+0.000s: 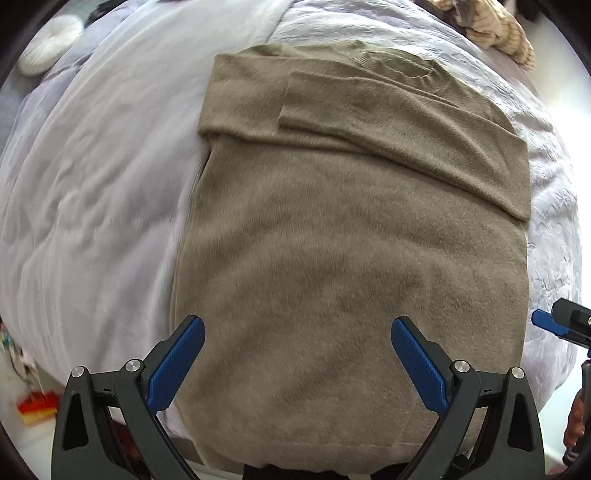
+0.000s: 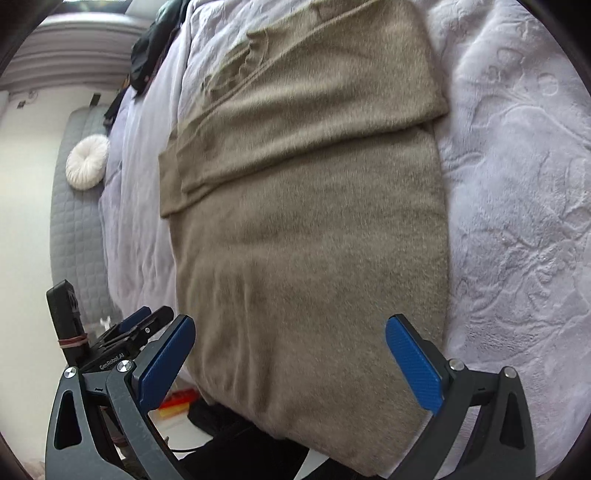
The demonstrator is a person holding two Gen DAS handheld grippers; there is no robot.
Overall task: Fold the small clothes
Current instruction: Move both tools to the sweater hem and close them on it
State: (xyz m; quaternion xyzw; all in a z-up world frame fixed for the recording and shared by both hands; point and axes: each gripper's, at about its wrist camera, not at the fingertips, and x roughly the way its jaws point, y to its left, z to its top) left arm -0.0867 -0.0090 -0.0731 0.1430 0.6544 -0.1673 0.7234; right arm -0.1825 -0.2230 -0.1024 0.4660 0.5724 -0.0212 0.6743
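An olive-brown knit sweater (image 1: 332, 258) lies flat on a bed, its sleeves folded across the upper body. It also shows in the right wrist view (image 2: 314, 240). My left gripper (image 1: 297, 325) is open and empty, hovering over the sweater's hem end. My right gripper (image 2: 290, 325) is open and empty, also over the hem end. The right gripper's blue fingertip shows at the right edge of the left wrist view (image 1: 546, 323). The left gripper shows at lower left in the right wrist view (image 2: 136, 325).
The bed has a pale lavender cover (image 1: 92, 184), textured on the right (image 2: 517, 184). A white round cushion (image 2: 87, 162) lies on a grey quilted mat. Beige clothing (image 1: 495, 29) and dark clothing (image 2: 155, 40) lie at the far end. A red-yellow object (image 1: 37, 408) sits on the floor.
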